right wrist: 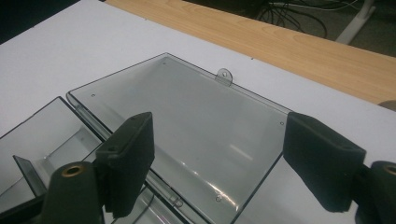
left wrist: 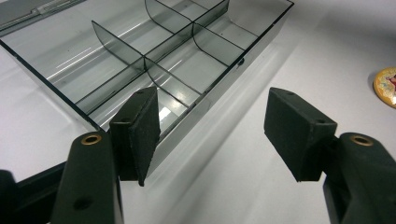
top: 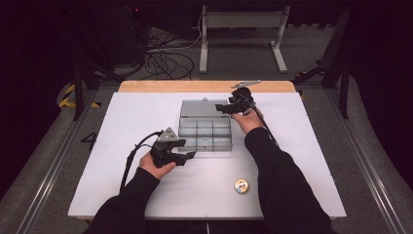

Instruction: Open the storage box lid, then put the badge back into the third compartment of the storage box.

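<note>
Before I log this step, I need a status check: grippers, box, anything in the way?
Left gripper open, at box's near corner. Right gripper open over flat lid. Compartment box open, looks empty. Round badge lies apart, clear of both.

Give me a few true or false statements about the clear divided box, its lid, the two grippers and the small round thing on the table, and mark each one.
1. The box has its lid laid open flat on the table. True.
2. The compartments hold screws. False: they look empty.
3. The left gripper clamps the box wall. False: its jaws stand apart, one by the box's edge.
4. The right gripper is open above the lid. True.
5. The round disc lies inside the box. False: it lies on the table, nearer the person.
</note>
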